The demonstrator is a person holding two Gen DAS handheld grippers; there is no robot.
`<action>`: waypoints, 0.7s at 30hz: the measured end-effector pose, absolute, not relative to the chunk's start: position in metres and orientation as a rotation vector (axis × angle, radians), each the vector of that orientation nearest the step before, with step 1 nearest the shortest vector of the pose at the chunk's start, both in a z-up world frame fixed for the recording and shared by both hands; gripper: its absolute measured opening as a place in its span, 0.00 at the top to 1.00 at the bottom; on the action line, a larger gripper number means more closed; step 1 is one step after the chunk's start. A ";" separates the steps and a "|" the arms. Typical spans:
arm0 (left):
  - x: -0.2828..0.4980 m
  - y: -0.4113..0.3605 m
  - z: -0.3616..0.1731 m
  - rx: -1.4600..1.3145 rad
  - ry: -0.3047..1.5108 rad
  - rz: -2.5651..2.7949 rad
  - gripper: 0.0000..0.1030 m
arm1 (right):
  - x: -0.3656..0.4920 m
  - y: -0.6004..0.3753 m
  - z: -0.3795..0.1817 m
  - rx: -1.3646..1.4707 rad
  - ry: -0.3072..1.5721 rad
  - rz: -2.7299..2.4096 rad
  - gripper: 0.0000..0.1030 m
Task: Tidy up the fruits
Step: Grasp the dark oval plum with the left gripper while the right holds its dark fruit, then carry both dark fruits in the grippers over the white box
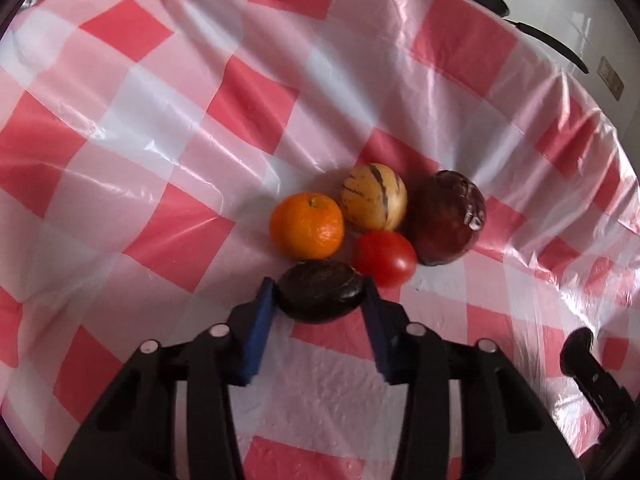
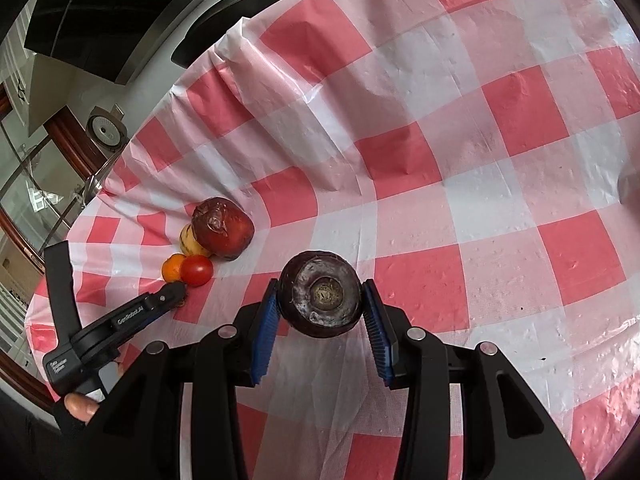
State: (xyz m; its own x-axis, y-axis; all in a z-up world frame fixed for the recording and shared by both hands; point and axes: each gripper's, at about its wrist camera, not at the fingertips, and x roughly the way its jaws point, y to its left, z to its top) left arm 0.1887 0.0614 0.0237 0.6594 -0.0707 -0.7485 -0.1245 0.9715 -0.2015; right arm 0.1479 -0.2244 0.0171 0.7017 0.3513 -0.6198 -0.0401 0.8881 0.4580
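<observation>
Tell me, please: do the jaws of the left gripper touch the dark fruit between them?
Touching. In the left wrist view both blue jaws of the left gripper press against the sides of the dark fruit, with no gap visible.

Around the tomato (image 1: 384,258) lie one orange (image 1: 307,226), one striped yellow fruit (image 1: 374,197), one large dark red fruit (image 1: 450,218) and one dark, perhaps avocado-like fruit (image 1: 320,297), with one dark purple round fruit (image 2: 321,294) farther off: six fruits on one checked tablecloth (image 1: 160,128).
</observation>
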 end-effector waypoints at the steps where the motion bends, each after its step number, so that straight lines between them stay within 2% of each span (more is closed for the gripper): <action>1: 0.184 0.062 0.026 -0.242 0.832 0.027 0.58 | 0.148 -0.224 0.017 0.436 0.766 0.226 0.60; 21: 0.100 0.057 0.047 -0.173 0.713 0.070 0.58 | 0.146 -0.238 0.014 0.504 0.742 0.207 0.60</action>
State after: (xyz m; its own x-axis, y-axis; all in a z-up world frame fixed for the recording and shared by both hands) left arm 0.1002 0.0571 0.0466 0.7550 0.0049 -0.6557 -0.1224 0.9834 -0.1336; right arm 0.1456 -0.2383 0.0137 0.7237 0.3531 -0.5929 -0.0050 0.8619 0.5071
